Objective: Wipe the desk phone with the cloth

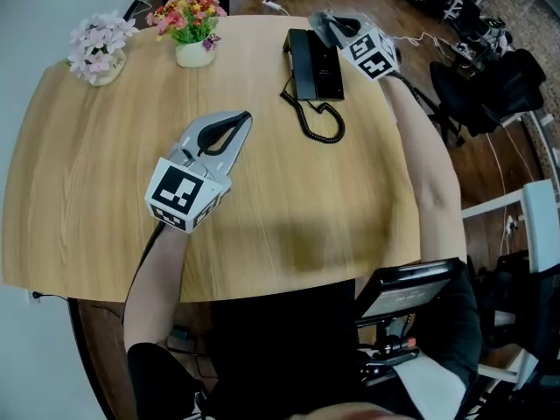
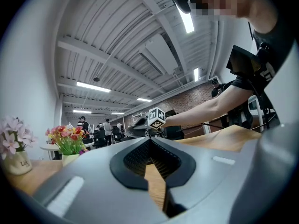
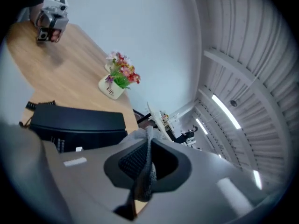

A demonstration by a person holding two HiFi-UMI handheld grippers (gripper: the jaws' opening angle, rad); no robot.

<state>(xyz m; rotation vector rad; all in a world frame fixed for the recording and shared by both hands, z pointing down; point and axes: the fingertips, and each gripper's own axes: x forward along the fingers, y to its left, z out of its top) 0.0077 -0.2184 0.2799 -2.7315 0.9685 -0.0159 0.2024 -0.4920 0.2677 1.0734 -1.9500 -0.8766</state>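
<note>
- While the desk phone (image 1: 313, 66) lies toward the far right of the round wooden table (image 1: 289, 217), black and lengthways, its coiled cord (image 1: 319, 122) loops out from its near end onto the bare wood.
- The cloth (image 3: 148, 169), a grey knitted strip, is bunched at the phone's far right corner. Whether it touches the phone cannot be told from where I stand.
- The right gripper (image 1: 332, 29) is pinching that cloth. Its jaws are drawn close on the fabric, which runs up between the pads and puffs out past the tips.
- This gripper hangs over the far end of the phone, tipped a little downward, with its marker cube (image 1: 372, 57) just right of the phone body.
- The left gripper (image 1: 241, 121) is well apart from the phone, near the middle of the table and to the left. It points level toward the far side.
- Its jaws are pressed together at the tips with nothing held. Only a sliver of table shows through the hollow behind them.
- The left gripper's own marker cube (image 1: 182, 195) sits at its near end, above the person's forearm.
- A white pot of red and yellow flowers (image 1: 191, 24) stands at the far edge, left of the phone.
- A second pot with pale pink blooms (image 1: 99, 46) stands further left, by the table's rim.
- Beyond the table on the right is a dark chair (image 1: 490, 86) on the wooden floor.
</note>
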